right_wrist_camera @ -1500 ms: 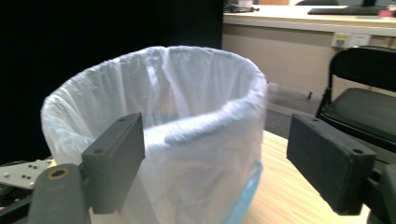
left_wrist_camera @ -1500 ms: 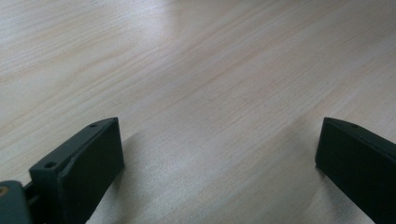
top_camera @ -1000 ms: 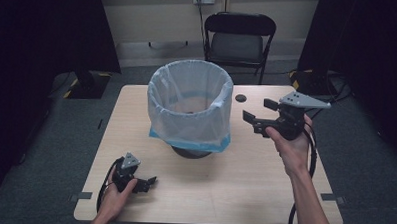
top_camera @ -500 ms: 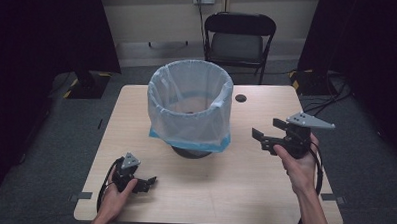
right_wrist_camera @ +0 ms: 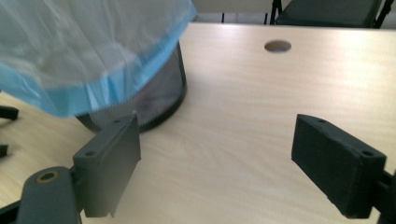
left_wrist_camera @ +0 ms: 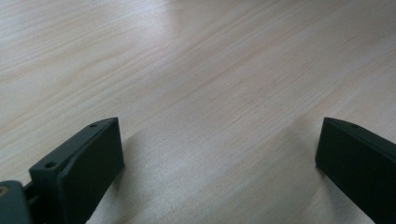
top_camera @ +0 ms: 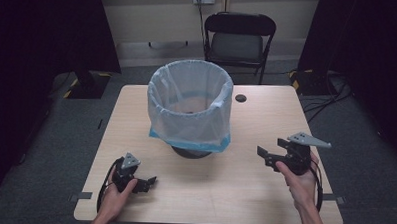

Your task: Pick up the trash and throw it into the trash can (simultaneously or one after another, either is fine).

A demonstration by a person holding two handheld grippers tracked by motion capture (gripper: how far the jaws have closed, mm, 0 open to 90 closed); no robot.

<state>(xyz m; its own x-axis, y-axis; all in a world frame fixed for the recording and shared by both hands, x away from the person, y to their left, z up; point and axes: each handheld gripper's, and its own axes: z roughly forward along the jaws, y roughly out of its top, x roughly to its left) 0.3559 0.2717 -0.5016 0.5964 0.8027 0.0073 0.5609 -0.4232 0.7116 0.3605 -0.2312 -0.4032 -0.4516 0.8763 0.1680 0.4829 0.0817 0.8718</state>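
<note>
A black mesh bin (right_wrist_camera: 159, 95) lined with a pale blue plastic bag (top_camera: 190, 109) stands upright at the middle of the wooden table (top_camera: 243, 193). My left gripper (top_camera: 149, 184) rests near the front left edge, open, and in the left gripper view its jaws (left_wrist_camera: 219, 154) stand wide apart over bare wood. My right gripper (top_camera: 263, 156) is held low at the front right, a hand's width from the bin, pointing toward it. It is open with nothing between its jaws (right_wrist_camera: 217, 158). The bag's blue hem hangs over the bin's side.
A round cable hole (top_camera: 241, 98) sits in the table behind the bin. A black folding chair (top_camera: 239, 36) stands past the far edge. Cables (top_camera: 332, 94) lie on the grey floor at the right. Dark curtains close both sides.
My right gripper has come down and back from beside the bin's upper wall to the front right of the table. The left gripper has stayed put.
</note>
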